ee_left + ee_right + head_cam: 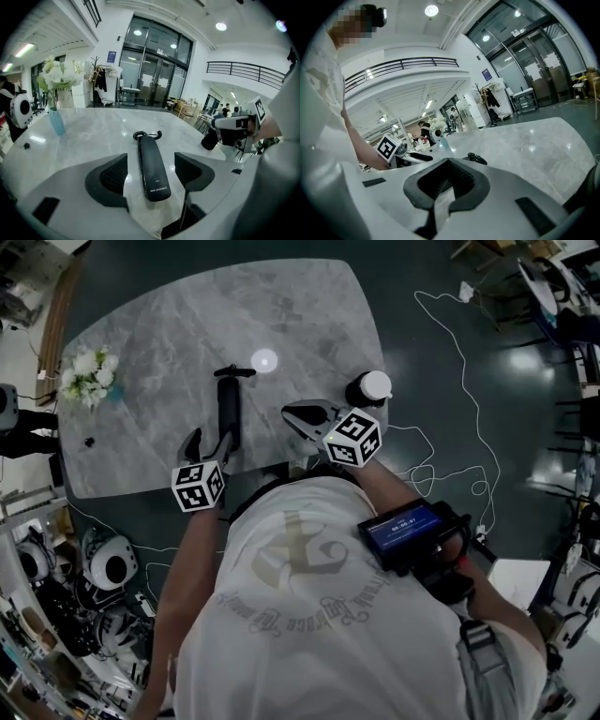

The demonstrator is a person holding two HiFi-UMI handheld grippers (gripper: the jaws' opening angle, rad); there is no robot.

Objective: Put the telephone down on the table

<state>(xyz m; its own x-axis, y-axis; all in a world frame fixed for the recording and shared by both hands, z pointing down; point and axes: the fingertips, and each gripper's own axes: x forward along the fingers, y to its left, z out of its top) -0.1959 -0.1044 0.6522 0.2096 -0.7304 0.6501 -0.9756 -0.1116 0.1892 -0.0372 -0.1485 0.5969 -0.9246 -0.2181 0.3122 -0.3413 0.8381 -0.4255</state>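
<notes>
The black telephone handset (228, 409) lies flat on the grey marble table (150, 343), its short coiled cord (234, 371) at the far end. My left gripper (208, 448) is at the handset's near end and open. In the left gripper view the handset (152, 164) rests on the tabletop between the spread jaws of the left gripper (151, 173), with a gap on each side. My right gripper (305, 416) hovers to the right of the handset near the table's front edge. In its own view the right gripper (447, 185) is shut on nothing, and the cord (477, 158) shows beyond it.
A vase of white flowers (89, 376) stands at the table's left end, with a small black object (89, 441) nearby. A dark bottle with a white cap (367, 390) stands at the right edge. White cables (459, 409) trail over the floor to the right.
</notes>
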